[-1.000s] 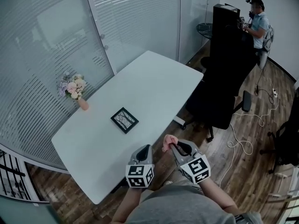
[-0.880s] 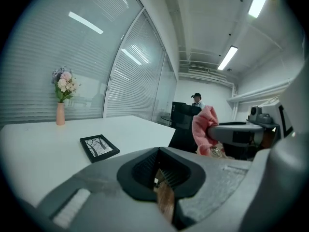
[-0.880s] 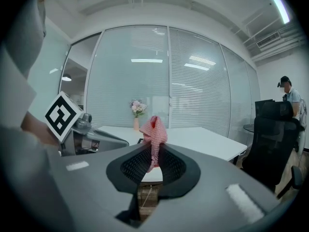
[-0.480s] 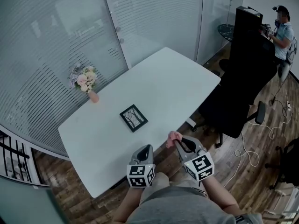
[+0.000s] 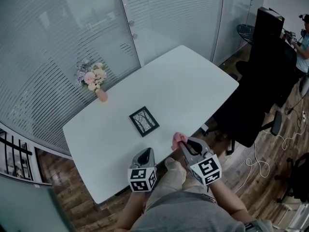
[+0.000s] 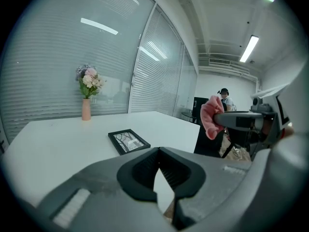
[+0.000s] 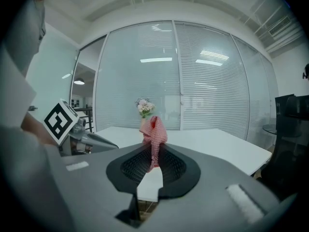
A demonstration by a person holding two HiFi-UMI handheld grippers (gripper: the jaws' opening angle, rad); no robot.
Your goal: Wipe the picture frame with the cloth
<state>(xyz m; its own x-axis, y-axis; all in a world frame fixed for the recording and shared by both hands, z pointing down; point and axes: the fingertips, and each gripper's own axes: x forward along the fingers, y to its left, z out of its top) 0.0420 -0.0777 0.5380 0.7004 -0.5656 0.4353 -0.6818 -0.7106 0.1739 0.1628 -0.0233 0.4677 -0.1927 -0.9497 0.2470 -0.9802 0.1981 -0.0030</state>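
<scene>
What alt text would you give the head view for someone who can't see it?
Seen from above, the right gripper pinches a pink cloth over the near edge of a white table, the left gripper shut and empty beside it. A black picture frame lies flat farther in, flowers beyond.

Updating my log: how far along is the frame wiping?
Done: the pink cloth is clamped in the right gripper. In hand: both grippers hover at the table's near edge; the left gripper is shut, empty. Left: reaching the picture frame, lying flat, and wiping it.
</scene>
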